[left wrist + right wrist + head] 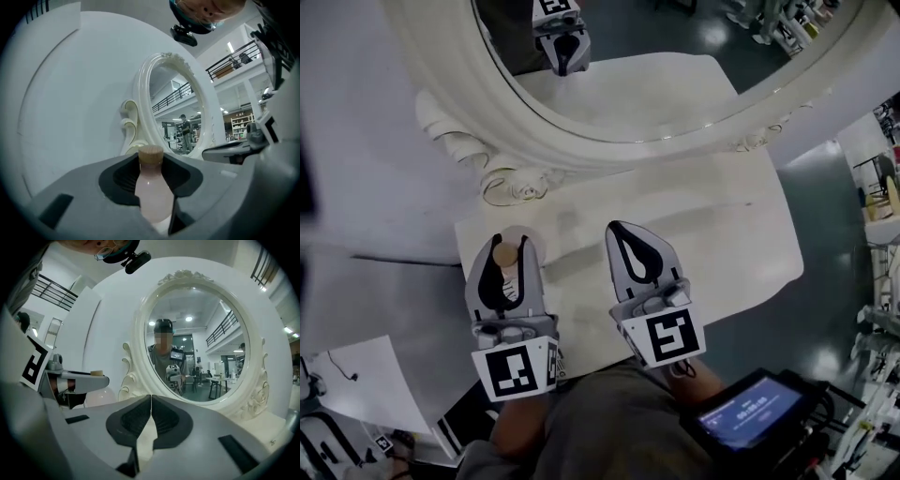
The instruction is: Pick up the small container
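The small container (152, 187) is a pale pink bottle with a light wooden cap (505, 253). My left gripper (505, 261) is shut on it, both pads pressing its sides, at the left end of the white dresser top (722, 244). In the right gripper view the bottle (98, 397) shows at the left, under the left gripper's jaw. My right gripper (628, 246) sits beside it to the right over the dresser top, shut, with nothing between its jaws (151, 416).
A large oval mirror (656, 56) in an ornate white frame (516, 178) stands at the back of the dresser top, close ahead of both grippers. A white wall lies to the left. The dresser top's right edge drops to a dark floor.
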Action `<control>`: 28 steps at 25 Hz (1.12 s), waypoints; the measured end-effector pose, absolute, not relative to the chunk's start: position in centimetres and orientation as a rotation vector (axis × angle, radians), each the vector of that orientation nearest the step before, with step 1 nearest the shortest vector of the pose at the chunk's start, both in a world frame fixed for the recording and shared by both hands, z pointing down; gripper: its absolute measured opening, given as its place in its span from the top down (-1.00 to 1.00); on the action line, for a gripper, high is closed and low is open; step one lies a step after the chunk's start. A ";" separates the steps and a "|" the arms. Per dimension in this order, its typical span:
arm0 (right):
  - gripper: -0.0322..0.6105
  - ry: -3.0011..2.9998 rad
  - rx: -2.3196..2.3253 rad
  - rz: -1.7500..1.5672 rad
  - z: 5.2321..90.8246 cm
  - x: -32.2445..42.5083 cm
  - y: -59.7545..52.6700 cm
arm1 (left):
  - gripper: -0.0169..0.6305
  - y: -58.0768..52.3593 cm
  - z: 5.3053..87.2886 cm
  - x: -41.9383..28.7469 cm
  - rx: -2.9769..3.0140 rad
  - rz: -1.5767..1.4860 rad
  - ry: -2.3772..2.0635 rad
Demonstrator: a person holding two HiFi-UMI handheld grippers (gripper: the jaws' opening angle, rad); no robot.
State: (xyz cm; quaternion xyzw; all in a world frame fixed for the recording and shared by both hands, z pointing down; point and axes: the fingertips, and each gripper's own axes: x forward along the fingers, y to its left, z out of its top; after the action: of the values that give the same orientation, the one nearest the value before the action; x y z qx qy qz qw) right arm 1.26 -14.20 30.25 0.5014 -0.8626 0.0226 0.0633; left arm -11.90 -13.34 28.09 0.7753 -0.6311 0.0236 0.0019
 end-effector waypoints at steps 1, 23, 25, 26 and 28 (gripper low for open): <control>0.85 -2.611 1.530 0.042 29.5 1.3 -13.8 | 0.50 -12.9 27.5 -12.0 2.444 0.065 -1.984; 0.86 -2.613 1.664 -0.149 24.2 1.8 -9.1 | 0.50 -7.6 23.2 -11.9 2.556 0.004 -1.982; 0.86 -2.610 1.659 -0.163 24.2 1.7 -9.2 | 0.50 -7.7 23.2 -11.9 2.557 0.002 -1.983; 0.86 -2.608 1.655 -0.170 24.2 1.7 -9.2 | 0.50 -7.8 23.2 -11.8 2.558 0.001 -1.982; 0.86 -2.609 1.649 -0.172 24.2 1.7 -9.2 | 0.50 -7.8 23.2 -11.7 2.558 0.004 -1.982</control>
State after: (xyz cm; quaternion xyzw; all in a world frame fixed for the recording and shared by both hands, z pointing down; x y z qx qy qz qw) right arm 1.65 -9.22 24.21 0.5333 -0.8437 -0.0555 0.0252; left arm -11.71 -7.76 23.17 0.7896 -0.6118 0.0011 -0.0472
